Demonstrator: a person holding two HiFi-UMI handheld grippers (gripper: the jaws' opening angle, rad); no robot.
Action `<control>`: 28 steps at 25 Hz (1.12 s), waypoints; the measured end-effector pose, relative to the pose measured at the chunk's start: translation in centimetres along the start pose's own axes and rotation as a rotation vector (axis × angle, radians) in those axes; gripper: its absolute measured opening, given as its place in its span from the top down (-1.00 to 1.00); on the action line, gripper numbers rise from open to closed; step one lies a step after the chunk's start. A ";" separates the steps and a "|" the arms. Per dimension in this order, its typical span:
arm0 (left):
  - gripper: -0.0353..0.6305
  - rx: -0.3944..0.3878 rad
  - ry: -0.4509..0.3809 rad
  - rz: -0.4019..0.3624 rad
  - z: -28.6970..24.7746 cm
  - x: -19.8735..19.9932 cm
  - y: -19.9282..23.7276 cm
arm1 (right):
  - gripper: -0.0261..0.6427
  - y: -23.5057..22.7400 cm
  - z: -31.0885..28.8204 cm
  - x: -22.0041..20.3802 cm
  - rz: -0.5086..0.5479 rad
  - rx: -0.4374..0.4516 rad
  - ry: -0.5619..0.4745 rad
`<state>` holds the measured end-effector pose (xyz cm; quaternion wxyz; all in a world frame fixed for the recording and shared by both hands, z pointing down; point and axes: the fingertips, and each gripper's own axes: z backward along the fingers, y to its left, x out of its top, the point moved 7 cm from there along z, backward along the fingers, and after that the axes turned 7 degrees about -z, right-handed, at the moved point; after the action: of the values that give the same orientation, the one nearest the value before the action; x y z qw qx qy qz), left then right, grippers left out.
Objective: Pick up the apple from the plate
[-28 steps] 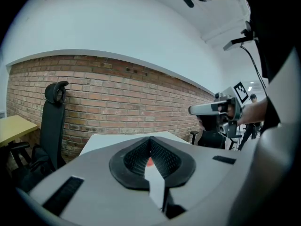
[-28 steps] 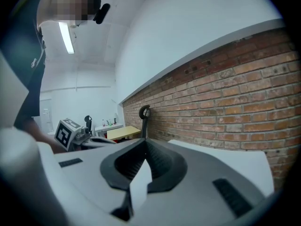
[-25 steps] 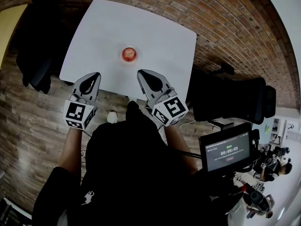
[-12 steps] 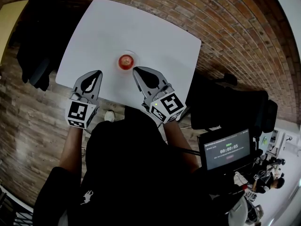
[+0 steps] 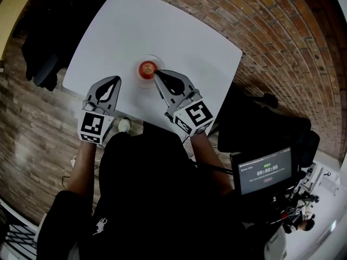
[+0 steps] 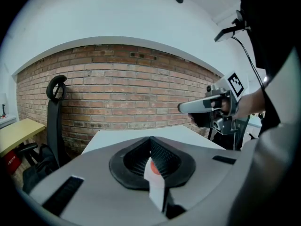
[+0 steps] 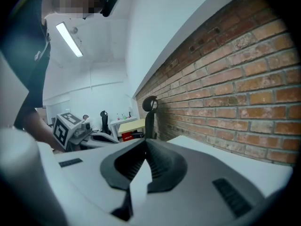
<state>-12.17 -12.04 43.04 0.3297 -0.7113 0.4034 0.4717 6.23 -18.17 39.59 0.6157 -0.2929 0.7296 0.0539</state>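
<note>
A red apple (image 5: 147, 67) sits on a small clear plate (image 5: 158, 61) near the front of the white table (image 5: 162, 26). My right gripper (image 5: 156, 73) is shut and empty, its tip at the plate's near right edge, right beside the apple. My left gripper (image 5: 115, 78) is also shut and empty, over the table's front edge to the left of the plate. In the left gripper view, a sliver of the apple (image 6: 153, 167) shows through the gap below the shut left gripper (image 6: 151, 140). The right gripper view shows the shut right gripper (image 7: 145, 142), not the apple.
A dark office chair (image 5: 40, 53) stands left of the table and another (image 5: 271, 123) at its right. A small screen (image 5: 263, 169) hangs by the person's right side. Brick floor surrounds the table. The far half of the table is bare.
Both grippers have moved forward over the table toward the apple. The right tip has come from the table's edge up to the plate. Both stay shut.
</note>
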 end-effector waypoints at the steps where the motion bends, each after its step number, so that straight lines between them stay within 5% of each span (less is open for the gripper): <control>1: 0.88 -0.001 0.005 -0.001 -0.2 -0.2 -0.1 | 0.91 -0.2 -0.1 -0.3 0.005 0.004 0.010; 17: 0.87 -0.118 0.105 -0.023 -6.4 -6.4 -2.9 | 0.91 -3.9 -2.3 -6.0 0.016 0.026 0.135; 28: 0.03 -0.180 0.147 -0.073 -11.8 -10.4 -4.1 | 0.91 -6.4 -3.1 -7.6 0.003 0.019 0.150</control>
<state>-6.12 -17.42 57.08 0.2512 -0.7848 0.3564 0.4404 7.25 -22.06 49.22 0.5619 -0.2890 0.7747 0.0258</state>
